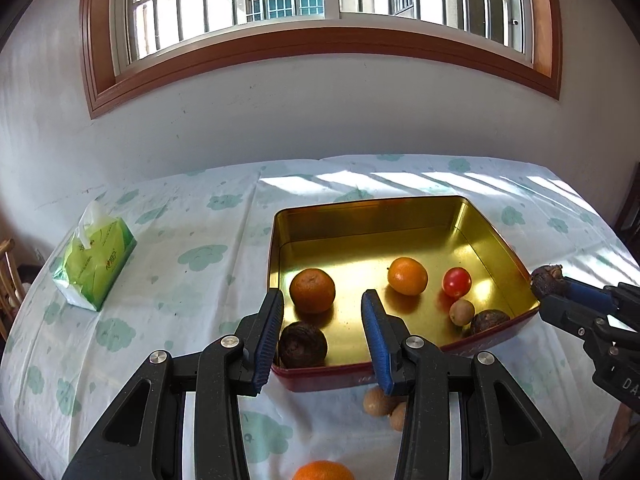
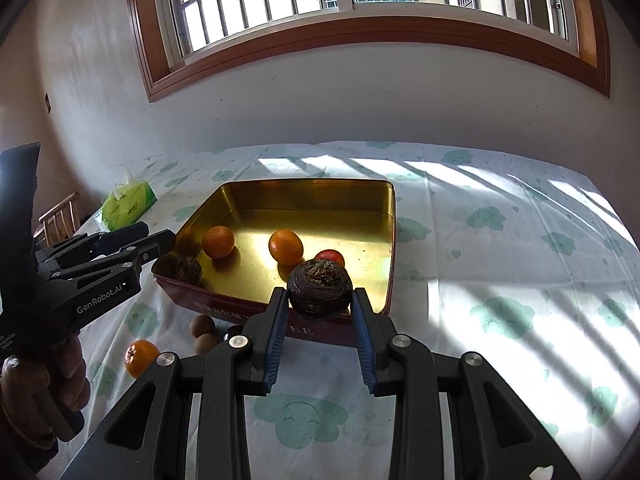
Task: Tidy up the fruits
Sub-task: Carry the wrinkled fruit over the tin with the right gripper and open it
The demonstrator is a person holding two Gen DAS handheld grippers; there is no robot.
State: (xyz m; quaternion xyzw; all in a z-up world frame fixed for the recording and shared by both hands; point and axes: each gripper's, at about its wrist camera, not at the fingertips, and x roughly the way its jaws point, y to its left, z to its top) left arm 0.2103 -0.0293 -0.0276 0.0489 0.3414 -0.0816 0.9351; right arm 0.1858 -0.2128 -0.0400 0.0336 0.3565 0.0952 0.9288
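Note:
A gold-lined tin (image 1: 360, 202) (image 2: 308, 182) stands on the table. Inside lie two oranges (image 1: 312, 290) (image 1: 407, 276), a red tomato (image 1: 457, 282), a small tan fruit (image 1: 462, 312) and two dark wrinkled fruits (image 1: 302, 344) (image 1: 490, 322). My left gripper (image 1: 322, 300) (image 2: 162, 242) hovers over the tin's near left corner, jaws apart with nothing between them. My right gripper (image 2: 320, 294) (image 1: 554, 294) is shut on a third dark wrinkled fruit (image 2: 320, 284) (image 1: 546, 280) above the tin's near right edge. An orange (image 2: 141, 358) and two tan fruits (image 2: 202, 326) lie on the cloth in front.
A green tissue pack (image 1: 94, 268) sits at the table's far left, with a wooden chair (image 2: 60, 216) beyond that edge. The wall and window run behind the table. Sunlit patterned cloth (image 2: 500, 240) spreads to the right of the tin. A hand (image 2: 40, 384) holds the left gripper.

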